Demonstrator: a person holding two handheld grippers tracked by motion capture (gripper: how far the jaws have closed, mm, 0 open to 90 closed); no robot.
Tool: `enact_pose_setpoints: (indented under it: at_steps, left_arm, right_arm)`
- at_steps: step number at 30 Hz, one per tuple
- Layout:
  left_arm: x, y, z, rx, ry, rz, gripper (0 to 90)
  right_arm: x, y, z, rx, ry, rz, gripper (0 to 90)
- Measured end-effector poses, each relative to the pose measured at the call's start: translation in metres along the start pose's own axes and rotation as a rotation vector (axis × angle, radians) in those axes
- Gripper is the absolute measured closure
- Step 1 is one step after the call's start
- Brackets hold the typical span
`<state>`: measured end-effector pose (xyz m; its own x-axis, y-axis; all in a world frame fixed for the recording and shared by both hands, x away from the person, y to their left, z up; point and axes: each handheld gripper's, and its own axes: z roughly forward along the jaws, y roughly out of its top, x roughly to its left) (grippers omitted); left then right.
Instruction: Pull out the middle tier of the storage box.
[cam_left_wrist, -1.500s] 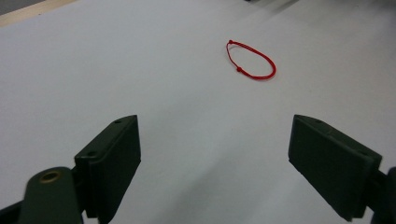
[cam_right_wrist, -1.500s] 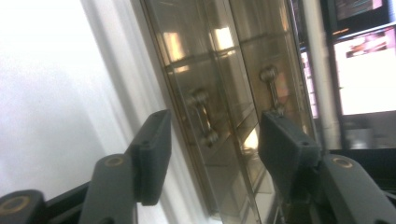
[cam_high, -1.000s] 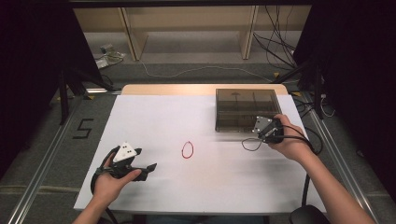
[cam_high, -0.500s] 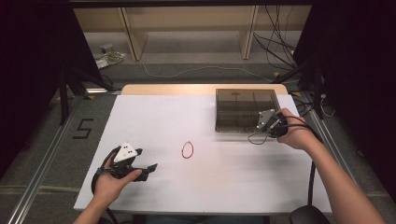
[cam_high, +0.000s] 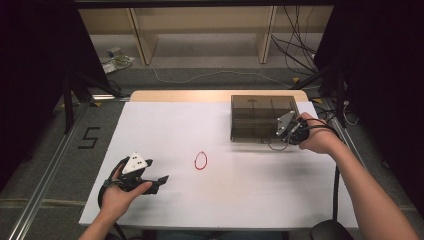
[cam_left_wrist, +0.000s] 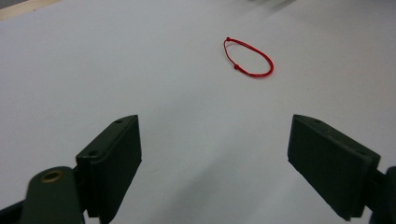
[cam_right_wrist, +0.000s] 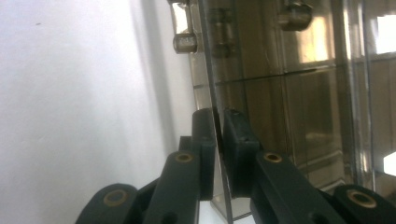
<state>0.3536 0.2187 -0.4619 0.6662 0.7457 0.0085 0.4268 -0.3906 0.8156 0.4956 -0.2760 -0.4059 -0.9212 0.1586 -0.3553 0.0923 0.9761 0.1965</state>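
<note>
I am holding the right tongs (cam_high: 281, 131) at the near edge of the smoked clear box (cam_high: 260, 117), at its right end. In the right gripper view these tongs (cam_right_wrist: 219, 135) are pinching the thin front lip of the lid (cam_right_wrist: 212, 93) between their pads; the jaws have just been closing, and now they are clamping the plastic edge with almost no gap. A small metal hinge or latch piece (cam_right_wrist: 186, 43) is sitting further along the same edge, ahead of the fingertips. The lid is lying flat on the box, so I am judging it as not yet lifted.

The left tongs (cam_high: 159, 181) are resting low over the white surface (cam_high: 165, 130), well apart from the box. In the left gripper view they (cam_left_wrist: 212, 154) are standing wide open, with nothing between the jaws.

The red loop of cord (cam_high: 201, 160) is lying flat on the surface ahead of the left tongs and slightly to their right, untouched (cam_left_wrist: 247, 58). It is well to the left of the right tongs, about midway between the two.

Progress, as I am reading it: grip on the lid is made. Still to do: raising the lid, picking up the loop, placing it in a compartment. The dividers are showing through the lid, but I cannot tell whether anything is inside.
</note>
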Motion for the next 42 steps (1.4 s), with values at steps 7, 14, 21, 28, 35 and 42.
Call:
enact_pose_setpoints:
  at_steps: [7, 14, 21, 28, 35, 42]
  left_arm:
    - [0.0006, 0.0004, 0.0009, 0.002, -0.002, 0.001, 17.6]
    - [0.0020, 0.0011, 0.0002, 0.001, 0.007, -0.008, 18.0]
    - [0.0022, 0.0006, -0.0003, -0.005, 0.000, -0.013, 18.2]
    - [0.0026, 0.0000, -0.0012, -0.002, 0.009, -0.018, 18.5]
    - [0.0030, 0.0001, 0.0000, -0.001, 0.009, -0.026, 18.5]
    - [0.0033, 0.0002, 0.0005, 0.002, 0.008, -0.025, 18.5]
  right_arm:
    - [-0.0004, -0.0003, -0.0007, -0.004, 0.002, -0.031, 85.5]
    - [-0.0010, 0.0005, -0.0011, -0.003, 0.016, -0.042, 86.2]
    - [-0.0016, 0.0016, -0.0018, 0.005, 0.028, -0.050, 86.7]
    - [-0.0019, 0.0017, -0.0026, 0.002, 0.036, -0.055, 86.8]
    - [-0.0011, 0.0006, -0.0036, -0.010, 0.041, -0.056, 86.8]
    - [0.0012, -0.0009, -0.0071, -0.008, 0.046, -0.062, 86.6]
